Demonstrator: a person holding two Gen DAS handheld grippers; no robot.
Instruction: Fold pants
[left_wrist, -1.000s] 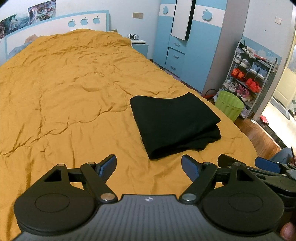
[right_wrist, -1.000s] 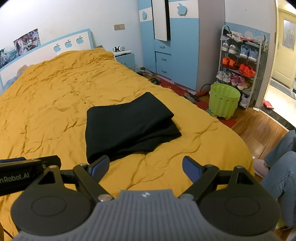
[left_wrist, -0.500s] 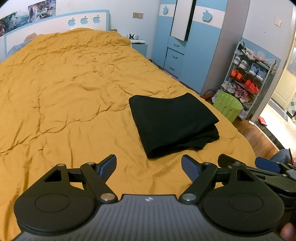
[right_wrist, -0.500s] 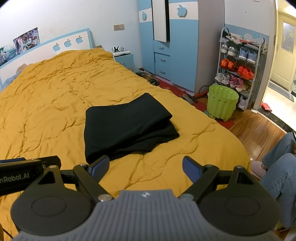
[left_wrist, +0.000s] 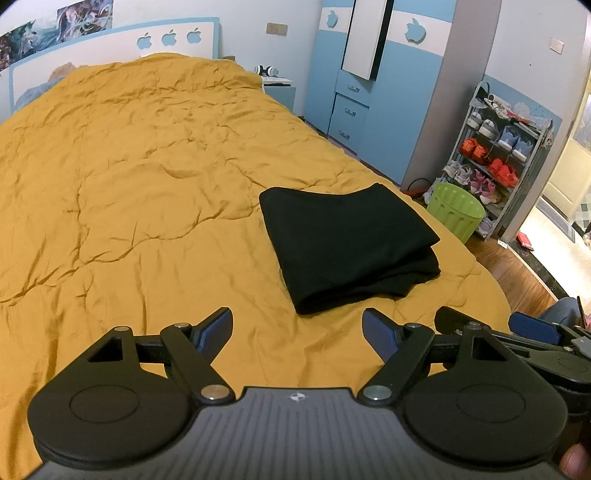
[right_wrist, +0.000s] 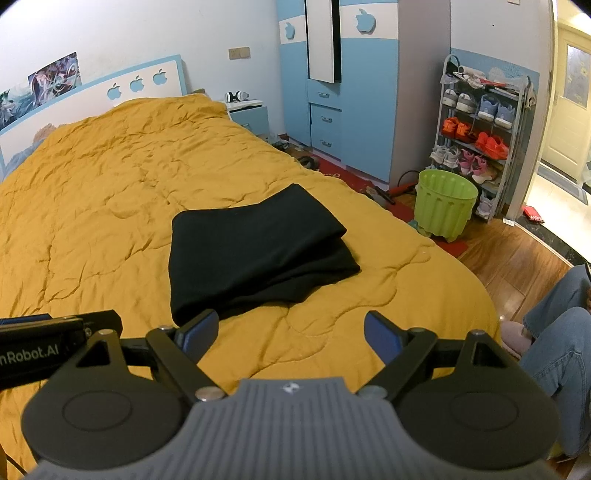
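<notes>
While the folded black pants (left_wrist: 347, 247) lie near the bed's (left_wrist: 129, 192) right edge, your left gripper (left_wrist: 297, 326) and right gripper (right_wrist: 291, 330) hang spread wide, empty, just short of them. Bare quilt stretches leftward; "nRobot.AI" shows in the right view.

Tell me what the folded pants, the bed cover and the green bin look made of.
Folded black pants: soft matte fabric, probably knit; the layers slump with rounded edges and no sheen.
Mustard bed cover: woven cloth, likely cotton over padding; fine creases and stitched quilt lines.
Green bin: moulded plastic; ribbed rigid wall, even colour, slight gloss.
</notes>
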